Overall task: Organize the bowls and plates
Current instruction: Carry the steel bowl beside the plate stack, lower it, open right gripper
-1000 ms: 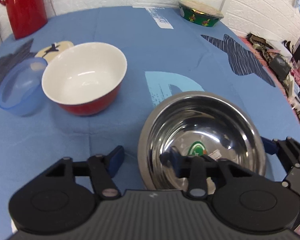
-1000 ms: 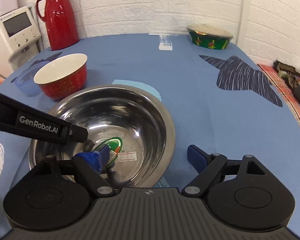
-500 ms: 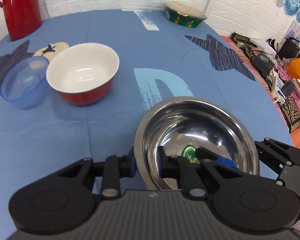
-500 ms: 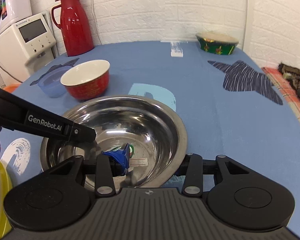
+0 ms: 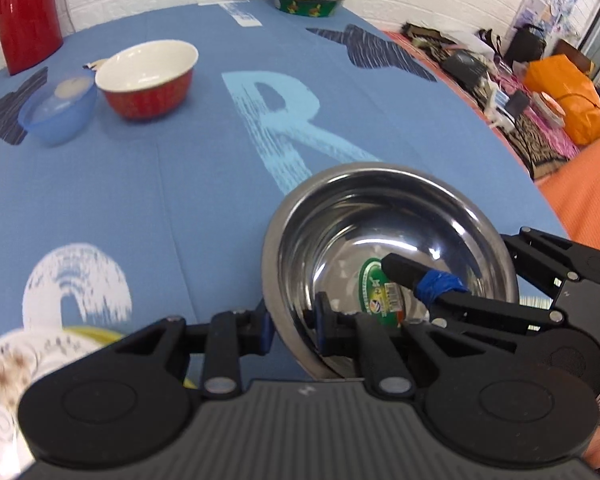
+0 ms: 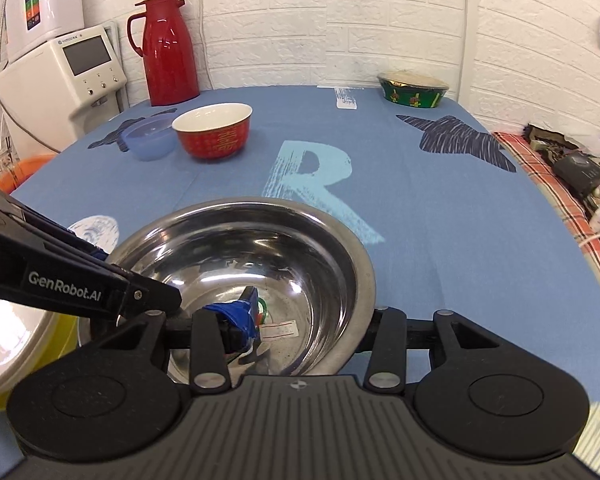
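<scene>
A steel bowl (image 5: 388,216) with a green sticker inside hangs between both grippers, above the blue tablecloth (image 5: 180,184). My left gripper (image 5: 294,326) is shut on its left rim, one finger inside and one outside. On the opposite rim my right gripper (image 6: 312,324) is shut, its blue-taped finger (image 6: 240,316) against the inner wall. A red bowl (image 6: 214,132) with a white inside and a blue plastic bowl (image 6: 148,140) sit side by side at the far left. A white patterned plate (image 5: 16,360) lies on a yellow dish (image 5: 96,334) at the near left.
A red thermos (image 6: 166,48) and a white appliance (image 6: 60,80) stand at the back left. A green patterned bowl (image 6: 414,90) sits at the far edge. Clutter and orange bags (image 5: 560,92) lie beyond the table's right edge.
Both grippers went from open to shut on the steel bowl's rim. The bowl then came up and back toward the near edge, bringing the white plate and yellow dish into view.
</scene>
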Demonstrator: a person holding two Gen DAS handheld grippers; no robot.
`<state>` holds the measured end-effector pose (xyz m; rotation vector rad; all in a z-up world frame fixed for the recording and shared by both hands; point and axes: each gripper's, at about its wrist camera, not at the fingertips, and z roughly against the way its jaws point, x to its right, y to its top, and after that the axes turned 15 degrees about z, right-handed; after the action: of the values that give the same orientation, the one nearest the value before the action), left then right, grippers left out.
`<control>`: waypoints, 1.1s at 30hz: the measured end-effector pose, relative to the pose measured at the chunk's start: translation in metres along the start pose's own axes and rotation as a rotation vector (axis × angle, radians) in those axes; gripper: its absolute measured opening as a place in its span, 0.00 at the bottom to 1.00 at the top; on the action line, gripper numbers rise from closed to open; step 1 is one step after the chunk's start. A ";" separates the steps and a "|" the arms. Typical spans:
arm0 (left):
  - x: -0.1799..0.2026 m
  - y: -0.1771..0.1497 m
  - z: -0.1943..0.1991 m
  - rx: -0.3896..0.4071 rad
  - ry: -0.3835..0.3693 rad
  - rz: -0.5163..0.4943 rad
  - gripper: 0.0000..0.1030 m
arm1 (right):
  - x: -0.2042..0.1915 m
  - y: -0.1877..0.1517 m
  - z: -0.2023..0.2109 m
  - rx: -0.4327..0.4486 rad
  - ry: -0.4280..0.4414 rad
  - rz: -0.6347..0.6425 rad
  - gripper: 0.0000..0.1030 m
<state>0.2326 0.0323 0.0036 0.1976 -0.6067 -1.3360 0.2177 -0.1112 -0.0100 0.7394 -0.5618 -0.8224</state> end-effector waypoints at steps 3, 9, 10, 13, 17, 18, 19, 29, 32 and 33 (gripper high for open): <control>-0.003 -0.015 0.003 -0.003 0.009 -0.013 0.08 | -0.008 -0.011 0.004 -0.008 0.016 -0.016 0.29; -0.004 -0.031 0.000 -0.031 0.008 -0.026 0.08 | -0.015 -0.027 0.006 -0.020 0.021 -0.042 0.30; -0.003 -0.033 -0.001 -0.032 0.007 -0.031 0.08 | -0.013 -0.029 0.007 -0.019 0.017 -0.048 0.30; 0.005 -0.038 -0.002 -0.020 0.003 -0.052 0.08 | -0.012 -0.032 0.010 -0.028 -0.011 -0.040 0.31; 0.013 -0.039 -0.006 -0.018 -0.014 -0.067 0.08 | -0.008 -0.037 0.014 -0.029 -0.027 -0.040 0.31; 0.015 -0.038 -0.007 -0.017 -0.014 -0.069 0.08 | -0.007 -0.038 0.014 -0.030 -0.028 -0.043 0.31; 0.016 -0.038 -0.007 -0.017 -0.016 -0.071 0.08 | -0.006 -0.038 0.014 -0.030 -0.030 -0.046 0.32; 0.009 -0.027 0.001 0.033 -0.014 -0.021 0.61 | 0.008 -0.036 0.013 -0.053 -0.017 -0.091 0.33; 0.005 -0.020 0.018 0.085 -0.022 -0.015 0.62 | 0.017 -0.037 0.018 -0.039 -0.033 -0.141 0.33; 0.003 -0.017 0.023 0.097 -0.022 -0.010 0.62 | 0.021 -0.037 0.021 -0.028 -0.040 -0.159 0.33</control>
<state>0.2065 0.0297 0.0159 0.2650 -0.6904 -1.3210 0.1981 -0.1530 -0.0218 0.7502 -0.5314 -0.9921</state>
